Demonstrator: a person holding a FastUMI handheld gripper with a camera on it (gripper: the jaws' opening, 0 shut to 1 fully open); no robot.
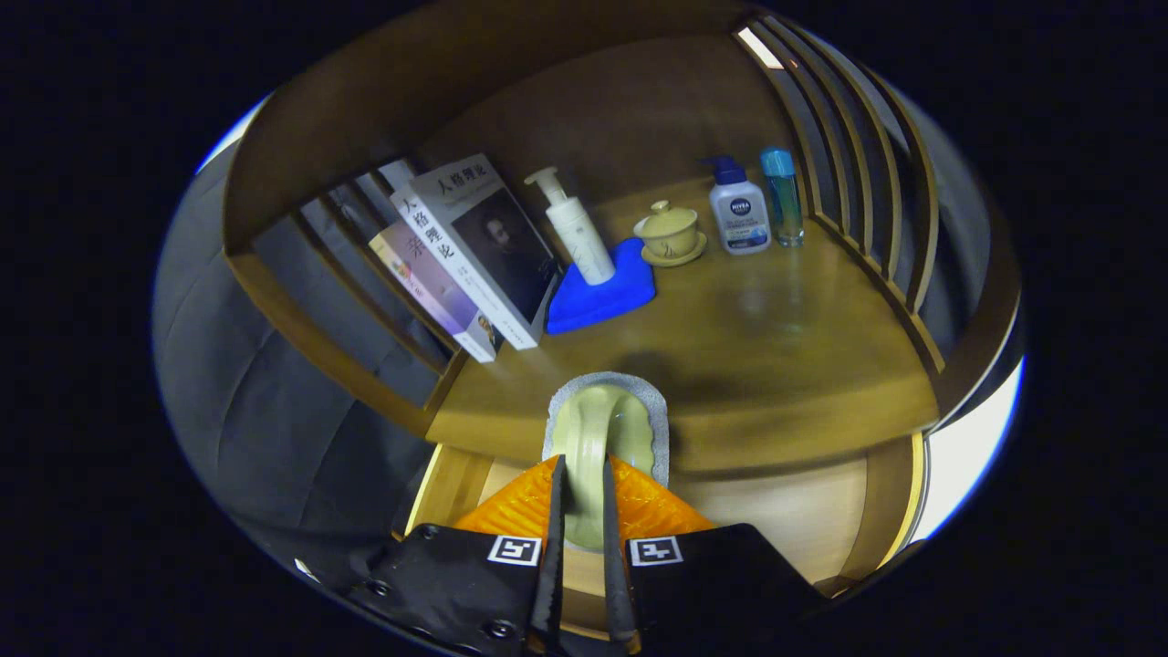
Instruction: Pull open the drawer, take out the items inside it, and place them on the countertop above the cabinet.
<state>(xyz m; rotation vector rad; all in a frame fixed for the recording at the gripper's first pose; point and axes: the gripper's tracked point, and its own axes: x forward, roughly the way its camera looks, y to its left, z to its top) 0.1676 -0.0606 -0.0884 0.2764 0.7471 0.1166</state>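
Observation:
My gripper (584, 470) is shut on the arched handle of a pale green scrubber (604, 422) with a grey pad around its base. The scrubber hangs upright between the fingers, just in front of the wooden countertop's (785, 319) front edge and above the open drawer (794, 520). The drawer's light wooden floor shows below and to the right of the fingers; the part under the gripper is hidden.
At the back of the countertop stand two leaning books (474, 251), a white pump bottle (577, 233) on a blue cloth (607, 294), a lidded cup on a saucer (671, 235), a white bottle with a blue cap (739, 212) and a slim blue bottle (783, 196). Slatted rails (867, 201) close both sides.

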